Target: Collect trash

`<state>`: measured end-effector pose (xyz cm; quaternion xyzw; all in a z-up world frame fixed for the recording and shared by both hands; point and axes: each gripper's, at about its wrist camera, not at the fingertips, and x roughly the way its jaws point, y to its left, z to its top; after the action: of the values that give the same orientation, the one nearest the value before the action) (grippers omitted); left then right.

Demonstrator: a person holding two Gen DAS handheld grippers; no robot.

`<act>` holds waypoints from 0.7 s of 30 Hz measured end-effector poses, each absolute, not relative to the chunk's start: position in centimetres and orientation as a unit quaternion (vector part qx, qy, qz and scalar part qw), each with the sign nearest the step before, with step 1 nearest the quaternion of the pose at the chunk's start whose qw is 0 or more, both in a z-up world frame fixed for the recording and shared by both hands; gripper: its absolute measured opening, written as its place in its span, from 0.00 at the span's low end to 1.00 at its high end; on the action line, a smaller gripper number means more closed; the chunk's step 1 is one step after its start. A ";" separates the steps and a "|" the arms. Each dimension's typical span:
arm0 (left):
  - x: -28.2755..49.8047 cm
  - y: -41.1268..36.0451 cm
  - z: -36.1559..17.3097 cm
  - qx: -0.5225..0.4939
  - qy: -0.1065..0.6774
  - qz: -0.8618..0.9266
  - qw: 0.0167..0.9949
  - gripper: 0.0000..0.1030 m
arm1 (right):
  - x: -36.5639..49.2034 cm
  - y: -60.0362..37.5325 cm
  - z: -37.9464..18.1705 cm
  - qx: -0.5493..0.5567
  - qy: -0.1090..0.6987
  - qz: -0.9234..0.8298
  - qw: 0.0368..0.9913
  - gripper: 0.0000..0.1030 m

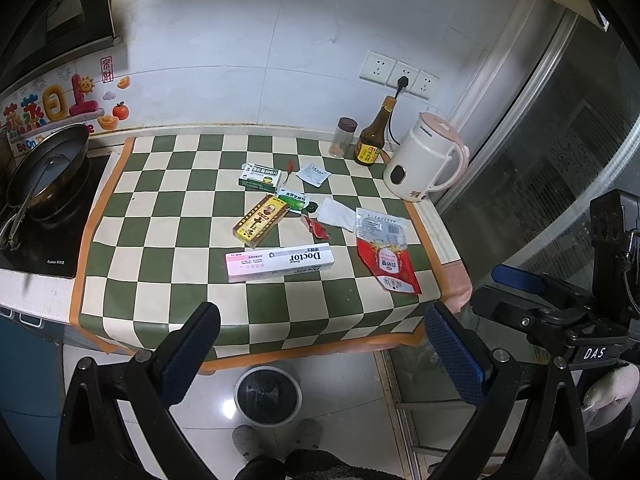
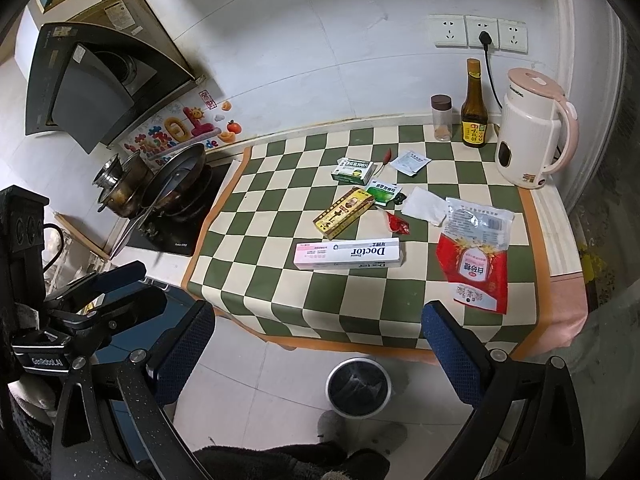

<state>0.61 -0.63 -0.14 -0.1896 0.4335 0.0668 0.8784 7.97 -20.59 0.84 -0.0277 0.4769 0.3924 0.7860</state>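
Covering the counter, the checkered mat (image 1: 168,240) carries the litter: a stiff, light toothpaste box (image 1: 280,262) nearest, best pinched across its narrow width; a limp red pouch (image 1: 386,258) to its right. Left gripper (image 1: 320,344) and right gripper (image 2: 318,344) hover spread, empty, above the floor bin (image 2: 359,386).

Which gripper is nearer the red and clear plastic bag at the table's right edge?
Right. The right gripper sits off the table's near edge, with the red and clear plastic bag just ahead of its right finger. The left gripper is further left, open too.
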 end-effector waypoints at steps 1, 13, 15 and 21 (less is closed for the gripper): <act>0.6 -0.6 -0.1 -0.189 0.434 0.067 0.878 1.00 | 7.9 -20.5 0.7 -0.027 0.477 0.393 0.786 1.00; 0.9 1.3 -0.6 -0.191 0.442 0.047 0.875 1.00 | 6.4 -18.4 0.9 -0.017 0.487 0.377 0.788 1.00; 0.9 1.8 -0.7 -0.191 0.443 0.042 0.875 1.00 | 6.3 -18.3 0.9 -0.012 0.487 0.368 0.792 1.00; 3.7 1.0 -3.0 -0.047 0.455 0.113 0.882 1.00 | 8.7 -19.8 -1.2 0.000 0.505 0.262 0.822 1.00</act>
<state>3.70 0.98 -2.97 -0.0468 0.4548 0.1126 0.8822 8.75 -19.77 -1.18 -0.0004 0.5053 0.2623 0.8221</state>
